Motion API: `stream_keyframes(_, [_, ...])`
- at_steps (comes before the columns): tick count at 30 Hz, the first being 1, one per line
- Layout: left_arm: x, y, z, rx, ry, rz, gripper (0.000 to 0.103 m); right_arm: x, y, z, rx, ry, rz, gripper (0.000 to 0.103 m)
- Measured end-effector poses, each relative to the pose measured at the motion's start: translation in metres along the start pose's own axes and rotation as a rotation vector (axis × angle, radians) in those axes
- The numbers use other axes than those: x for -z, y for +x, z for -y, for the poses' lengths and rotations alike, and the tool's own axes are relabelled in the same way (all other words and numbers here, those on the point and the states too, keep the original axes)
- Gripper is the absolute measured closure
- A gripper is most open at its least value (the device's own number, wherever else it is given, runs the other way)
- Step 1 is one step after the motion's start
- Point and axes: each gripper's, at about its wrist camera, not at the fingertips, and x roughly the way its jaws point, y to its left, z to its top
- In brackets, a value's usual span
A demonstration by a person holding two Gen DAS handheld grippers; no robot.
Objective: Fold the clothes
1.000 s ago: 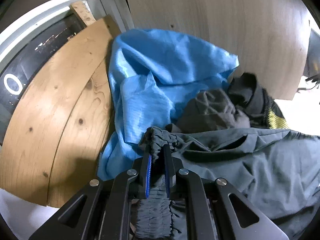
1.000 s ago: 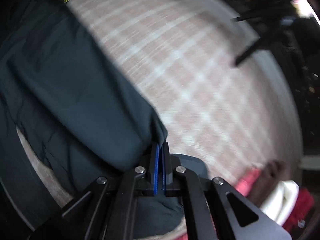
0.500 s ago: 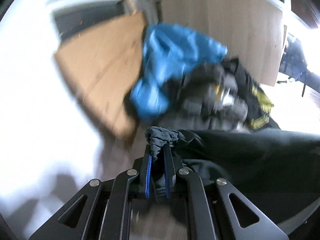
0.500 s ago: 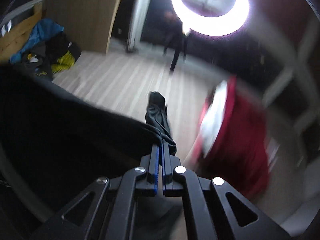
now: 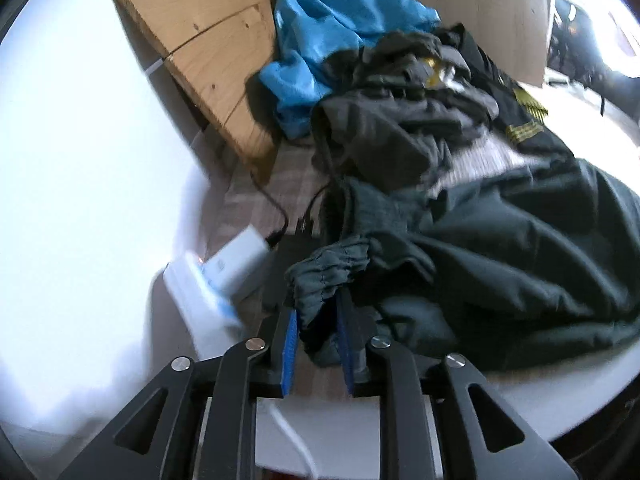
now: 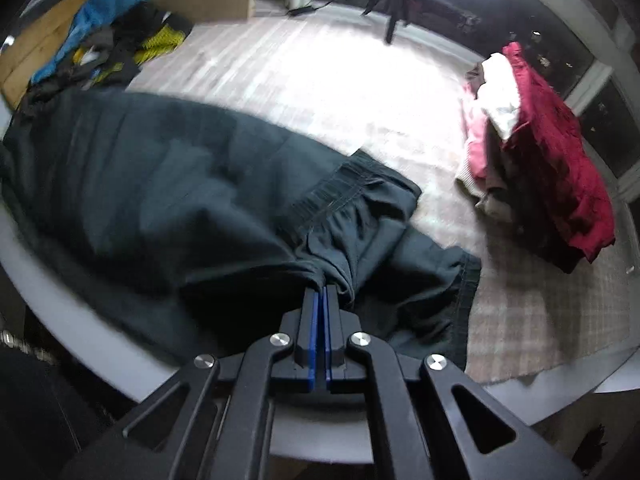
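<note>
Trousers, dark green, lie across the plaid-covered counter between my two tools. On the left, my left tool has its pads spread, the gathered elastic end resting loosely between them, no longer pinched. The garment's long axis runs from there rightward. My right tool has its pads pressed together on a fold near the other end. I judge the left must re-close before any fold. Unsorted clothes sit beyond.

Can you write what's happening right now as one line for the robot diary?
fold clothes | left gripper: open around pants waistband | right gripper: shut on pants | pants on table
</note>
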Motion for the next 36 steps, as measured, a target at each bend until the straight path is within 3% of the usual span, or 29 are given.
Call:
stream_keyframes(4, [0.013,-0.014,-0.003,-0.021,0.055,-0.017,0.077,0.017,0.01,-0.015,-0.035,-0.041,-0.115,0.1])
stream_keyframes(7, [0.018,-0.029,-0.009,-0.072,0.086,-0.037,0.077,0.024,0.002,-0.009,-0.034,-0.019,-0.136,0.098])
stream_keyframes(10, [0.015,-0.044,-0.016,-0.096,0.081,-0.044,0.078,0.034,-0.014,0.011,-0.08,0.062,-0.131,0.094])
stream_keyframes(15, [-0.013,-0.077,0.014,-0.016,0.07,0.029,0.082,0.047,-0.033,0.069,-0.071,0.282,-0.04,0.087])
stream_keyframes(20, [-0.049,-0.098,0.147,0.208,0.238,0.124,0.082,0.024,0.0,0.11,-0.084,0.357,0.024,0.087])
stream_keyframes(23, [-0.059,-0.099,0.269,0.446,0.322,0.124,0.081,-0.005,0.022,0.116,-0.116,0.292,0.045,0.087])
stream_keyframes(25, [-0.056,-0.099,0.343,0.533,0.399,0.106,0.082,-0.027,0.033,0.121,-0.122,0.218,0.067,0.079])
stream_keyframes(27, [-0.05,-0.103,0.422,0.609,0.486,0.094,0.081,-0.045,0.044,0.128,-0.141,0.148,0.085,0.063])
stream_keyframes(29, [-0.045,-0.107,0.492,0.695,0.524,0.086,0.079,-0.062,0.054,0.134,-0.193,0.074,0.092,0.063])
stream_keyframes(32, [-0.037,-0.102,0.586,0.772,0.578,0.048,0.077,-0.079,0.064,0.13,-0.297,-0.048,0.071,0.063])
stream_keyframes(33, [-0.035,-0.095,0.606,0.759,0.592,0.027,0.077,-0.084,0.069,0.127,-0.311,-0.095,0.067,0.063])
stream_keyframes(36, [-0.031,-0.078,0.636,0.729,0.589,-0.024,0.078,-0.092,0.083,0.12,-0.351,-0.194,0.052,0.063])
